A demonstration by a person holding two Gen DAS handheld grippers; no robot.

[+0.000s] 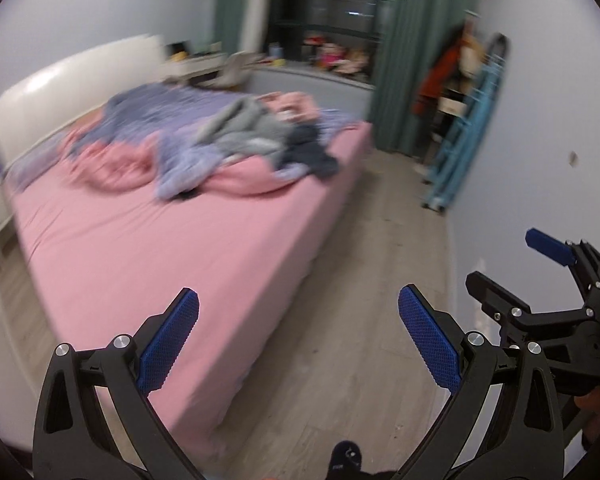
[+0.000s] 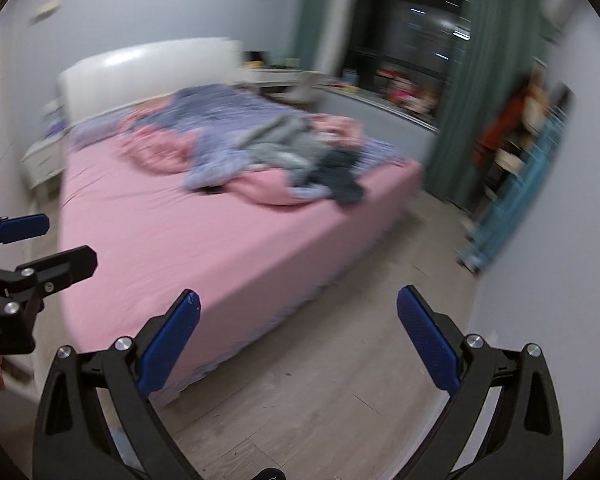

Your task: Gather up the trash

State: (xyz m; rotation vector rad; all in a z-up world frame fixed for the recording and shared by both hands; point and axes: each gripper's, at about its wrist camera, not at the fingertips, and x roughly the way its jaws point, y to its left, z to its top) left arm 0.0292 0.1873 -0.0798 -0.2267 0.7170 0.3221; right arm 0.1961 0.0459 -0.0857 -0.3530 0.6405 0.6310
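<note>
My left gripper [image 1: 298, 312] is open and empty, held above the foot corner of a pink bed [image 1: 148, 248] and the wooden floor. My right gripper [image 2: 298, 312] is open and empty too, over the floor beside the same bed [image 2: 188, 240]. The right gripper also shows at the right edge of the left wrist view [image 1: 512, 264], and the left gripper at the left edge of the right wrist view [image 2: 56, 244]. I see no clear piece of trash; both views are blurred.
Rumpled purple, grey and dark bedding and clothes [image 1: 220, 136] lie on the bed. A white headboard [image 1: 60, 96] stands at the left. A blue rack [image 1: 464, 136] leans on the right wall by green curtains [image 1: 408, 60]. Wooden floor [image 1: 360, 320] runs between bed and wall.
</note>
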